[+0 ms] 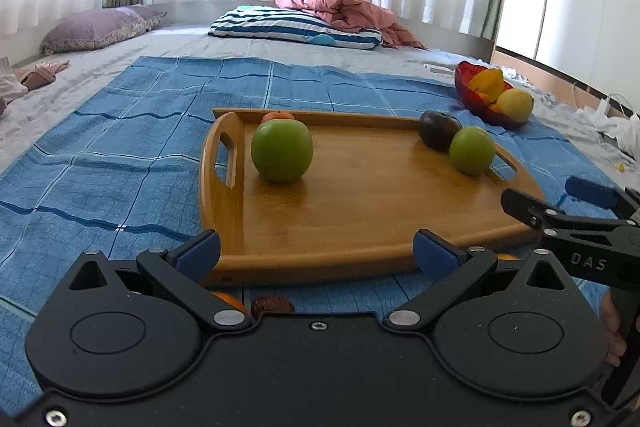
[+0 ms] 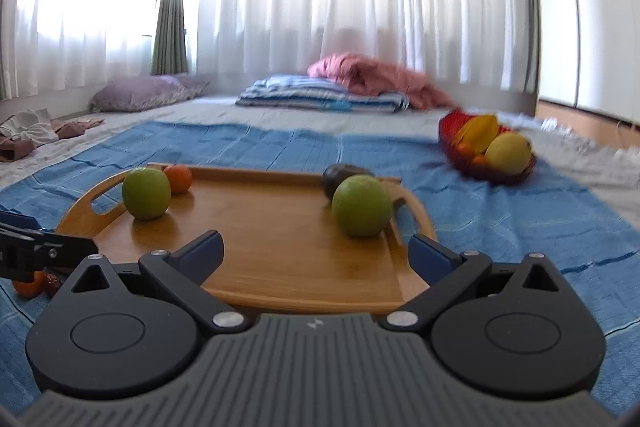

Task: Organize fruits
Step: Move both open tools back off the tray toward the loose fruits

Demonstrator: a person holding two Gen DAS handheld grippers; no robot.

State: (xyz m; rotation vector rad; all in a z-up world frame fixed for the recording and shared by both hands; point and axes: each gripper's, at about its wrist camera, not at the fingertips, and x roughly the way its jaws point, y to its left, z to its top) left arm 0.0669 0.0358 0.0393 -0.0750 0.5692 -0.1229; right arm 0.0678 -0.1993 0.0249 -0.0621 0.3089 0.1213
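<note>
A wooden tray point(image 1: 360, 211) lies flat on a blue checked cloth point(image 1: 120, 155) spread over a bed, its long axis running left to right, with a cut-out handle at each end. On it, at the left end, a green apple point(image 1: 282, 151) stands just in front of a small orange point(image 1: 277, 116). At the right end a second green apple point(image 1: 472, 150) touches a dark plum point(image 1: 439, 129) behind it. Far right, off the tray, a red bowl point(image 1: 466, 87) holds a yellow pear point(image 1: 515, 105) and other fruit. Near the tray's front edge, on the cloth, lie another orange point(image 2: 28, 287) and a dark fruit point(image 1: 272, 305), partly hidden. The left gripper point(image 1: 316, 253) hangs over that edge, released and empty. The right gripper point(image 2: 316, 251) is likewise spread wide, holding nothing. Beyond lie a striped pillow point(image 1: 296, 27) and a pink blanket point(image 1: 352, 11).
</note>
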